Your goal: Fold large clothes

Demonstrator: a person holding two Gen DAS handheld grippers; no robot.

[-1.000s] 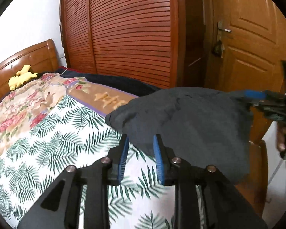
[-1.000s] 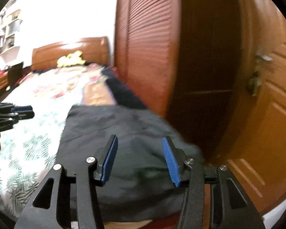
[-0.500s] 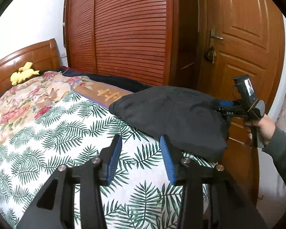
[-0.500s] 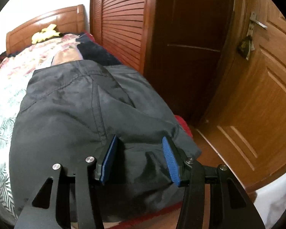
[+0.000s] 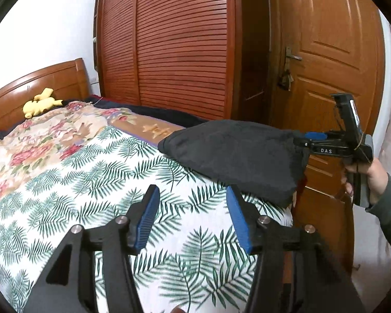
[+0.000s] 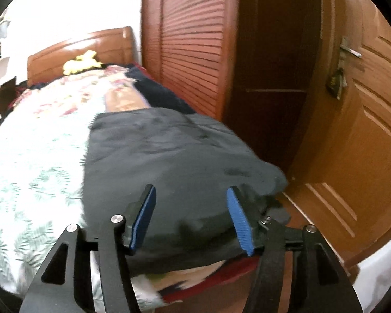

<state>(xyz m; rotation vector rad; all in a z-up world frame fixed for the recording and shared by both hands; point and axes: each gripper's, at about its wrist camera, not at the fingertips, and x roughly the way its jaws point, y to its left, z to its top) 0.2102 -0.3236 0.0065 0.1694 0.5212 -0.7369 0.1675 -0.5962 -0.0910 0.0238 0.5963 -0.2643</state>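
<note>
A dark grey folded garment (image 5: 237, 154) lies on the bed's far right corner, by the foot edge near the door. In the right wrist view the garment (image 6: 169, 161) fills the middle. My left gripper (image 5: 193, 219) is open and empty above the leaf-print bedspread, short of the garment. My right gripper (image 6: 191, 217) is open, its blue pads just above the garment's near edge, not closed on it. In the left wrist view the right gripper (image 5: 312, 140) shows at the garment's right end, held by a hand.
The bed carries a leaf-print cover (image 5: 78, 182) and a floral quilt (image 5: 39, 135). A yellow plush toy (image 5: 40, 103) lies by the wooden headboard (image 5: 34, 83). A slatted wardrobe (image 5: 174, 47) and a wooden door (image 5: 333, 65) stand close to the bed.
My left gripper has drawn back from the garment and opened wider. My right gripper has pulled back to the garment's near edge, still open. The garment lies flatter on the bed.
</note>
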